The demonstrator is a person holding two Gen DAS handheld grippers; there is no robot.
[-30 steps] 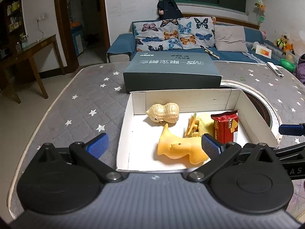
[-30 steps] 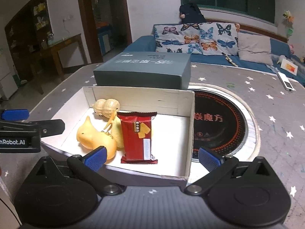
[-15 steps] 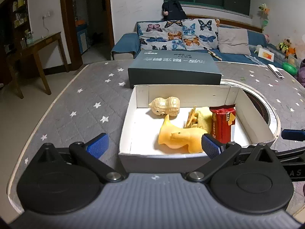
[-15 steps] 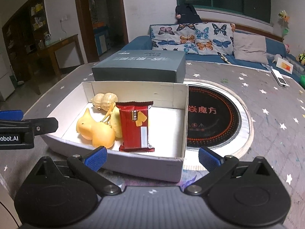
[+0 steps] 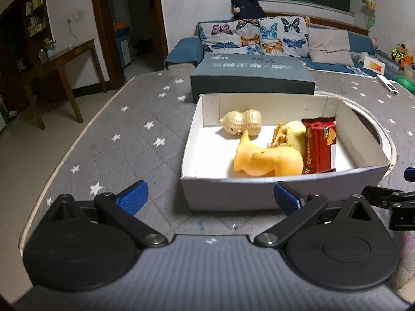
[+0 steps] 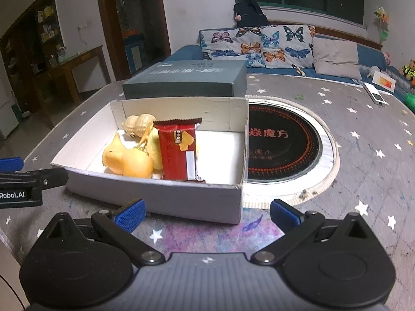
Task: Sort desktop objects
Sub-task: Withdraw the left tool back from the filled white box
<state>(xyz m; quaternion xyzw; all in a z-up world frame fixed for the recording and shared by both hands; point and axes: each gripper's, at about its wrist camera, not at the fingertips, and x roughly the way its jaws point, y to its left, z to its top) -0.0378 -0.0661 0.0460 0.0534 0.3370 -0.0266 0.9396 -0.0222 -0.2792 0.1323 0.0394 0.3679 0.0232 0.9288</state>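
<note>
White cardboard formed the open box (image 6: 155, 199) that stood on the grey star-printed tablecloth (image 5: 116, 140), and the small things to be sorted all lay inside it. A peanut-shaped toy (image 5: 241, 125) sat toward the far wall; nearer lay an orange duck-like toy (image 5: 269, 162), with a pale yellow item (image 5: 294, 134) just behind it, partly hidden and hard to name. A red snack packet (image 6: 177, 150) leaned against that cluster, while the right part of the box floor was bare. Behind the box, touching or nearly so, stood a closed dark grey box (image 6: 186, 80); to the right a round black cooktop (image 6: 282, 145) was set into the table.

Nothing loose showed on the cloth near the box; a white remote (image 6: 373, 93) lay far off to the right, and whether it counted was unclear. So the gathering looked complete, or nearly so, as far as these views reached.

Left gripper (image 5: 207, 198) and right gripper (image 6: 206, 213) both hovered just short of the near wall, fingers spread wide and holding nothing.
</note>
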